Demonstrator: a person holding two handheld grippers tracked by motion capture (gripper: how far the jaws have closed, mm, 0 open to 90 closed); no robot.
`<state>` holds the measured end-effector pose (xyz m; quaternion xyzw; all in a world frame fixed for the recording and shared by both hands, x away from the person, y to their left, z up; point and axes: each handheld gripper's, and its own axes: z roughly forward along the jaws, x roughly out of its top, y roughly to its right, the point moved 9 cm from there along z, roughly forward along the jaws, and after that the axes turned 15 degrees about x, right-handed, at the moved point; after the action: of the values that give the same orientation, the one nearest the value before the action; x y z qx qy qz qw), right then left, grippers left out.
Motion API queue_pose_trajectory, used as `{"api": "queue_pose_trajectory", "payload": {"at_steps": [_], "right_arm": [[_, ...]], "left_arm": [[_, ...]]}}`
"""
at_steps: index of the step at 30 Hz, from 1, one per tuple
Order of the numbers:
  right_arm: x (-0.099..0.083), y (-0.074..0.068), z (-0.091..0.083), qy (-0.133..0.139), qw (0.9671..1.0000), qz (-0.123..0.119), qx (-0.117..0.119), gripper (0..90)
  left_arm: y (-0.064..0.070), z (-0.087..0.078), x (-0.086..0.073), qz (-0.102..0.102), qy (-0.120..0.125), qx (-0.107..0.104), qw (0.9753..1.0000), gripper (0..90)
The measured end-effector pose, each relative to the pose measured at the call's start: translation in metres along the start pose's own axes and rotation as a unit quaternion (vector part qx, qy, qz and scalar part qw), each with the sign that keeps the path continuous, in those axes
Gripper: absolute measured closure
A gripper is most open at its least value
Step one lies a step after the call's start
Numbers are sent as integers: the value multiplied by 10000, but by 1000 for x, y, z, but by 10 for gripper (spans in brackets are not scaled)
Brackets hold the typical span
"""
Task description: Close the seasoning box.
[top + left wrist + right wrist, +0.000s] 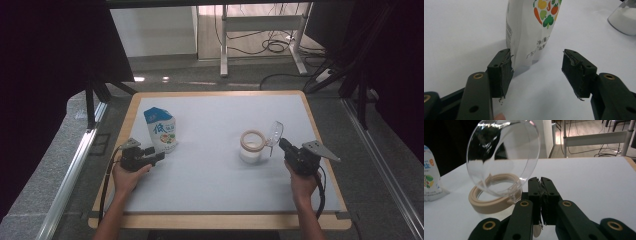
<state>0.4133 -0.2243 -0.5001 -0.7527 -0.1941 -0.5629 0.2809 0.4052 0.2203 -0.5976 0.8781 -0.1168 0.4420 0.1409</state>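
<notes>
Spreading pale grey inside a wooden rim, the table (210, 200) is carrying everything, and places below are given from the round clear jar with a tan ring collar (251, 146) standing near its middle. Well to the jar's left, a white stand-up pouch with a blue top and printed vegetables (161, 129) is standing unopened, so pouring is seemingly still ahead. The left gripper (537, 72) is sitting wide open just before that pouch, holding nothing. The jar's clear domed hinged lid (502, 157) is already tilting up. The right gripper (541, 200) is sitting closed at the jar's right; whether it is pinching a lid tab is hard to tell.
</notes>
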Motion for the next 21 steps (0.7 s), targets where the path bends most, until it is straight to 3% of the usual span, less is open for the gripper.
{"api": "queue_pose_trajectory", "payload": {"at_steps": [21], "right_arm": [[14, -5, 5, 164, 9998, -64, 88, 867]], "left_arm": [[1, -1, -1, -17, -14, -30, 10000, 403]]}}
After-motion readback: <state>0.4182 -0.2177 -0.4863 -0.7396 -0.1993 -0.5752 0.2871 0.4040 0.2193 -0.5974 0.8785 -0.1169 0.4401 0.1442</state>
